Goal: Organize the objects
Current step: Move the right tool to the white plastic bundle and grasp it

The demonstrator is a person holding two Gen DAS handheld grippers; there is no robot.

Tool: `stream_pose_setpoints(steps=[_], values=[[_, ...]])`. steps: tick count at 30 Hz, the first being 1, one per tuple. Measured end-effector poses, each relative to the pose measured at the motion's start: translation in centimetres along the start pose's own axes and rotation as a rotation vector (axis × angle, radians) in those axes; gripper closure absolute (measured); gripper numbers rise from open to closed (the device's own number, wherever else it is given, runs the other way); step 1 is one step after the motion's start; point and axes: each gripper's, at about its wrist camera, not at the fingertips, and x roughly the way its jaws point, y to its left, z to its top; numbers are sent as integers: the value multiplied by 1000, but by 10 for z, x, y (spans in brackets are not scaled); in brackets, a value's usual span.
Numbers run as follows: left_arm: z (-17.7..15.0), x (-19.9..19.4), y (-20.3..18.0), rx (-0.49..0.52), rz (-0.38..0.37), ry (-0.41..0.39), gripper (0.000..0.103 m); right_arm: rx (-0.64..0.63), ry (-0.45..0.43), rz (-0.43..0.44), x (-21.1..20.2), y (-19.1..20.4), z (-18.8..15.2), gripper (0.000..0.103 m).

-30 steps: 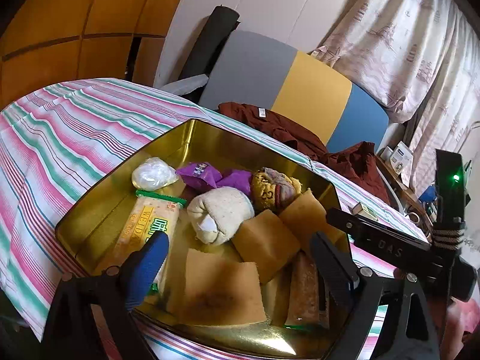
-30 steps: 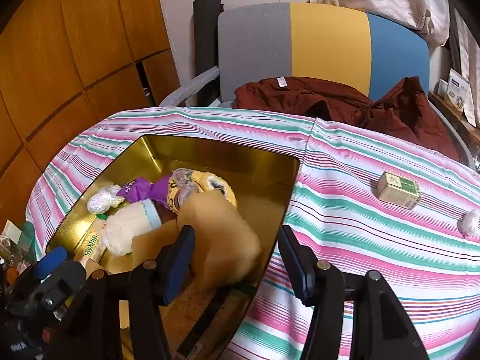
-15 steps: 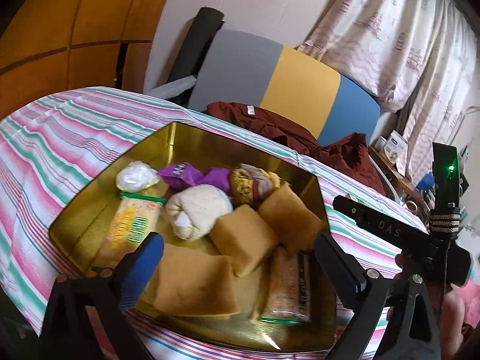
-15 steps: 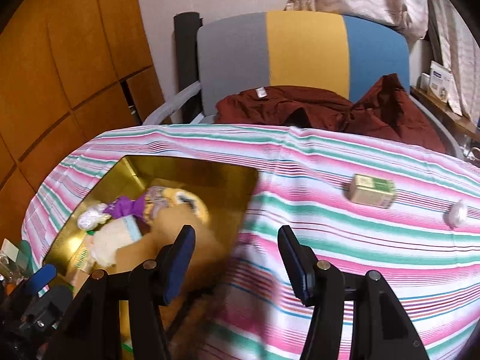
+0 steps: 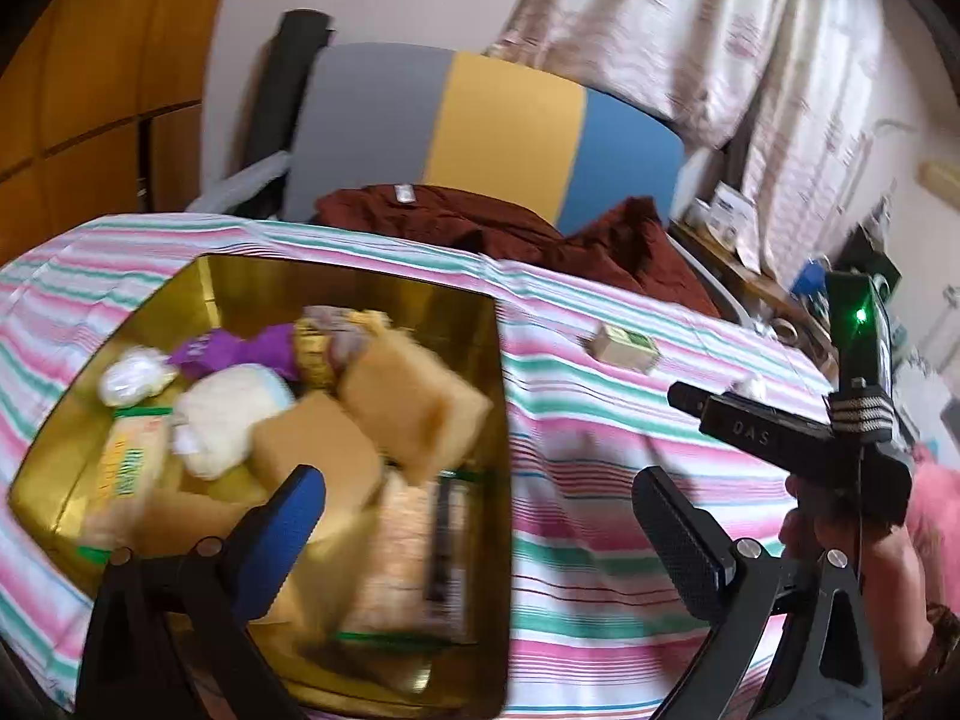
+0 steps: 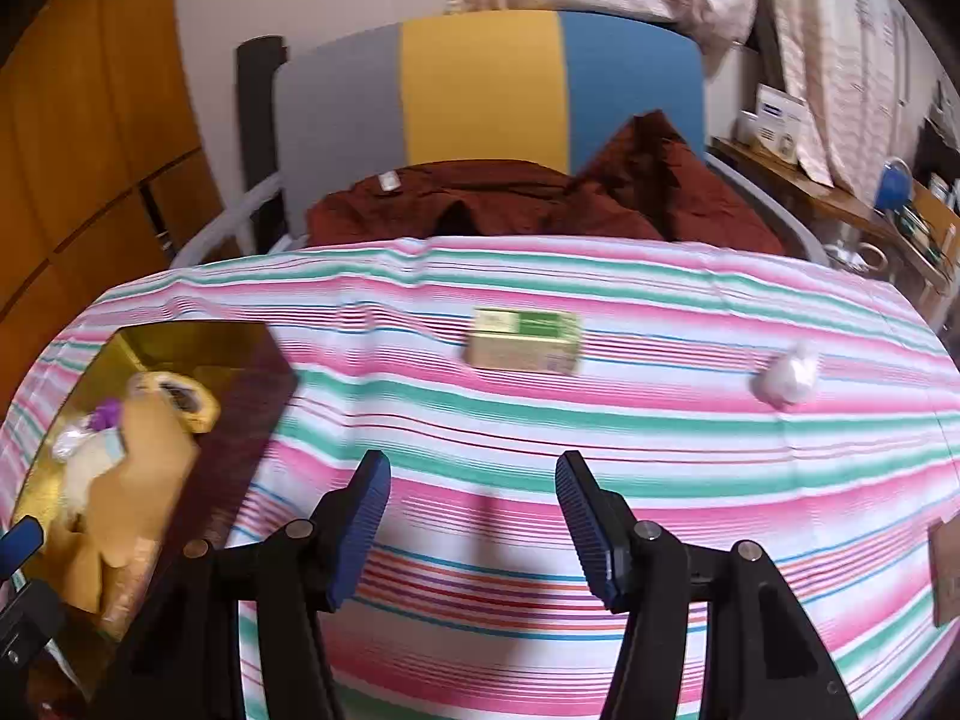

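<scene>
While gaping, right tongs (image 6: 471,531) (empty), green box (image 6: 525,341) beyond, apart.

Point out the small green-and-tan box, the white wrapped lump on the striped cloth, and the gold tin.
small green-and-tan box (image 6: 524,341), right wrist view, front face.
white wrapped lump (image 6: 787,373), right wrist view, middle.
gold tin (image 5: 360,291), left wrist view, far inner wall.

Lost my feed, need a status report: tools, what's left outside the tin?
Both tools empty: left tool wide open, right tool open. Small box and white wad lie loose on the cloth beside the gold tin. Path clear.
</scene>
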Motion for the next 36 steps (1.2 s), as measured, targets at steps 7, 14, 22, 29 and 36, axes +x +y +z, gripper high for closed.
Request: stream_pose_setpoints(steps=[7,14,22,29,36], values=[[-7,20,-48,104,-55,65,0,77,20,-74,8,-56,-8,45],[-15,34,-84,187,-98,114,0,136,47,-141,22,-102,-13,45],[-23,48,-103,218,-130,168,0,231,18,-192,33,-155,-10,38],[-26,56,-116,252,-153,189,0,347,-46,-246,42,-200,27,34],[-28,59,-118,270,-148,201,0,387,-31,-244,80,-216,48,34]])
